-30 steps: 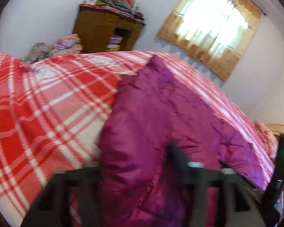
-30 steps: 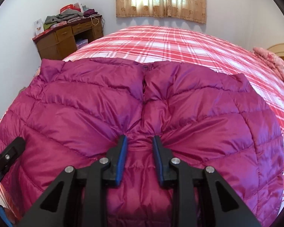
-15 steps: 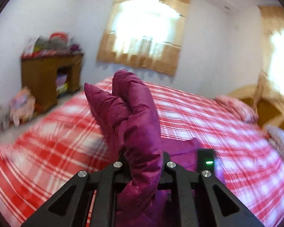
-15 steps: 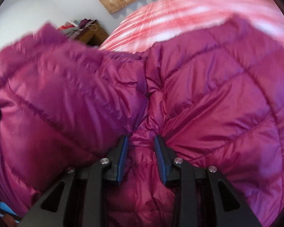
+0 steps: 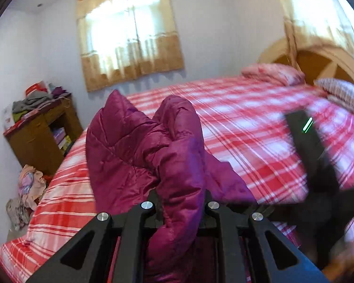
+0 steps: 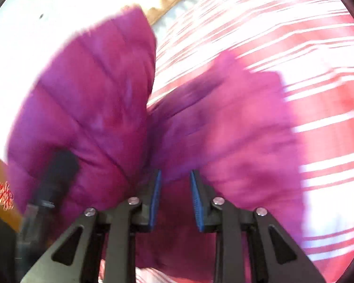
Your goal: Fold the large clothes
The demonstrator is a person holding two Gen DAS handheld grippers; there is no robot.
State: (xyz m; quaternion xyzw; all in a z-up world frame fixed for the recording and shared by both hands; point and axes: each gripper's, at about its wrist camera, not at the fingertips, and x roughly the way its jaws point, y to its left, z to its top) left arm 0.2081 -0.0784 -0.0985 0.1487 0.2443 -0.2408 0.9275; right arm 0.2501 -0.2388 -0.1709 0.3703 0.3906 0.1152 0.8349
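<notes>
A magenta quilted puffer jacket (image 5: 139,146) is bunched and lifted above a bed with a red and white plaid cover (image 5: 247,122). My left gripper (image 5: 180,200) is shut on a thick fold of the jacket that passes between its fingers. In the right wrist view the jacket (image 6: 101,99) fills most of the blurred frame. My right gripper (image 6: 175,184), with blue pads (image 6: 156,198), is shut on another bunch of it. The right gripper's black body shows in the left wrist view (image 5: 318,165) at the right.
A wooden dresser (image 5: 40,134) piled with clothes stands at the left wall, with more clothes (image 5: 28,188) on the floor below. Pillows (image 5: 276,73) and a curved wooden headboard (image 5: 318,61) are at the far right. A curtained window (image 5: 129,35) is behind the bed.
Both grippers have lifted the jacket off the bed. It went from lying spread flat to hanging bunched. The left view swung right toward the headboard; the right view tilted and blurred.
</notes>
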